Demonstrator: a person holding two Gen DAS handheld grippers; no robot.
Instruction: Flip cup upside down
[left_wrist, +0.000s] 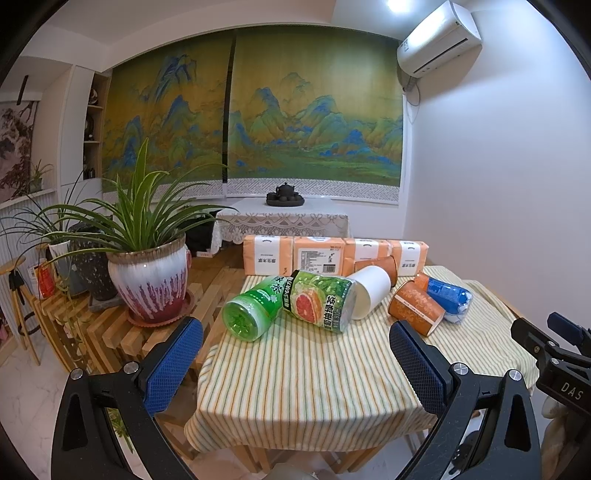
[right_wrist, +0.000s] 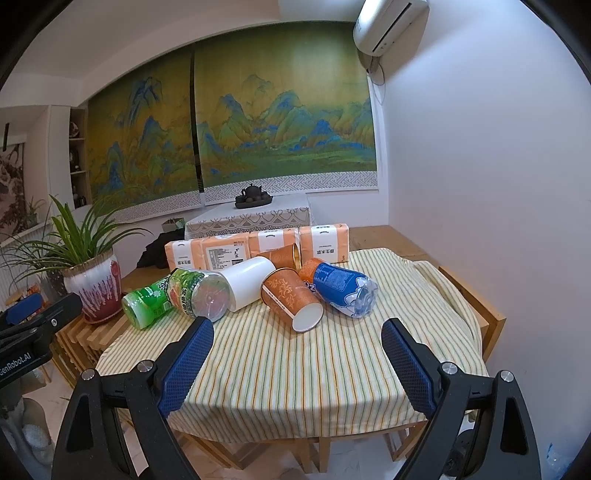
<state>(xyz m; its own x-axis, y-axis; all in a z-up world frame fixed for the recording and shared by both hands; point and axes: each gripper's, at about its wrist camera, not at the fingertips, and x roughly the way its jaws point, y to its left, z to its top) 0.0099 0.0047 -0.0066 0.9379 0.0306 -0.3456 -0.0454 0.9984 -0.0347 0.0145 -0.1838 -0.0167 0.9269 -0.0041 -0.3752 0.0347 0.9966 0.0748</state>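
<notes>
Left wrist: left gripper (left_wrist: 295, 343) hovering spread wide, gripping nothing; orange cup (left_wrist: 416, 309) lying sideways on striped cloth (left_wrist: 314, 376), touching blue bottle (left_wrist: 448, 300); right wrist: right gripper (right_wrist: 297, 341) gaping, empty, near cup (right_wrist: 291, 298).

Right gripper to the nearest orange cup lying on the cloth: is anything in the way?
Nothing visible blocks it. Only bare striped tablecloth lies between the open right gripper and the orange cup, whose white base faces the fingers. The blue bottle lies close on its right and the white cup on its left.
</notes>
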